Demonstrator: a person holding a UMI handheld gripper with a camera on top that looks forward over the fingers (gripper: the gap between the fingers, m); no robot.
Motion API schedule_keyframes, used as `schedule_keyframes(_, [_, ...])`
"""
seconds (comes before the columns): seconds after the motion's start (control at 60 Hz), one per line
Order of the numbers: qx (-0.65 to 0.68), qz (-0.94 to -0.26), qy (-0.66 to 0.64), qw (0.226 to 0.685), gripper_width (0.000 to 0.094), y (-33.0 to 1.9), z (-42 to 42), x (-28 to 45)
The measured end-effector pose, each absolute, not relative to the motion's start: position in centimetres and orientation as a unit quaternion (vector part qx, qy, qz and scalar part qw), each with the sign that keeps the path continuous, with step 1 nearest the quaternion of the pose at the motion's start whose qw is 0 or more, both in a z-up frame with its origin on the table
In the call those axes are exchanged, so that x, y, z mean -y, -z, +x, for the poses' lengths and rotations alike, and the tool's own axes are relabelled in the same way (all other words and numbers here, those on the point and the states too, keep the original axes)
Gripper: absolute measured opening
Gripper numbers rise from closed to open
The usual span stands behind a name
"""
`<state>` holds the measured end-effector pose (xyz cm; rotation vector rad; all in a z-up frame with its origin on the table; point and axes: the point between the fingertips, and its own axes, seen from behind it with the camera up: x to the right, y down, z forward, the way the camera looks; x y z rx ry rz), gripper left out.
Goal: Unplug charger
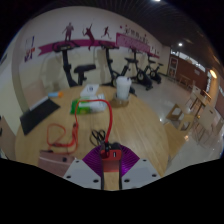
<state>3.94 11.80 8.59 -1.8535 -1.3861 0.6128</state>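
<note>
My gripper (109, 153) is shut on a small red plug (110, 160), which sits pinched between the two purple pads (93, 160). A red cable (104, 118) runs from the plug away over the wooden tabletop (150, 135) toward a white block (90, 92) next to a green object (75, 105) beyond the fingers. Whether the plug is still seated in anything is hidden by the pads.
More red cable (60, 135) lies in loops to the left of the fingers, and a black cable loop (97, 136) lies just ahead of them. A black mat (35, 116) lies far left. Exercise machines (75, 68) and a white object (122, 88) stand beyond the table.
</note>
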Motion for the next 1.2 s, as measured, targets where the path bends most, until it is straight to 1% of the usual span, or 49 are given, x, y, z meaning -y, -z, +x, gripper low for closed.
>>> schedule_keyframes(0.033, [0.549,-0.726,-0.22,0.353,0.0201,-7.1,4.5,-11.2])
schedule_keyframes(0.1, [0.571,-0.732,-0.19,0.318,0.0205,-2.9,5.1,-11.7])
schedule_keyframes(0.15, [0.581,-0.732,-0.184,0.306,0.0211,-1.3,4.9,-11.3])
schedule_keyframes(0.217, [0.596,-0.728,-0.166,0.294,0.0274,0.6,5.4,-11.8])
schedule_keyframes(0.267, [0.603,-0.727,-0.159,0.288,0.0335,1.3,5.5,-11.8])
schedule_keyframes(0.283, [0.603,-0.727,-0.156,0.287,0.0379,1.4,5.6,-11.8])
schedule_keyframes(0.333, [0.601,-0.726,-0.156,0.295,0.0638,0.7,5.9,-12.0])
schedule_keyframes(0.383, [0.596,-0.723,-0.16,0.31,0.0896,-0.9,6.3,-12.2])
schedule_keyframes(0.4, [0.594,-0.722,-0.163,0.316,0.0836,-1.5,6.4,-12.1])
schedule_keyframes(0.417, [0.591,-0.721,-0.166,0.321,0.0822,-2.3,6.6,-12.1])
schedule_keyframes(0.433, [0.59,-0.72,-0.168,0.325,0.0831,-3.7,6.7,-11.9])
schedule_keyframes(0.483, [0.583,-0.717,-0.184,0.335,0.087,-6.5,8.3,-11.0])
schedule_keyframes(0.6, [0.575,-0.712,-0.221,0.338,0.0851,-13.7,12.9,-6.9])
schedule_keyframes(0.7, [0.582,-0.701,-0.233,0.34,0.0852,-19.7,19.1,-3.5])
schedule_keyframes(0.717, [0.583,-0.698,-0.235,0.343,0.0854,-20.0,19.5,-2.9])
schedule_keyframes(0.767, [0.589,-0.691,-0.233,0.348,0.0855,-22.6,22.7,-1.4])
schedule_keyframes(0.833, [0.588,-0.689,-0.231,0.355,0.0853,-25.0,26.7,0.1])
schedule_keyframes(1.0, [0.572,-0.7,-0.227,0.363,0.0853,-26.3,33.1,2.9])
schedule_keyframes(1.117, [0.568,-0.708,-0.225,0.353,0.0857,-25.7,35.1,4.2])
schedule_keyframes(1.2, [0.563,-0.71,-0.212,0.367,0.0852,-25.4,35.7,4.0])
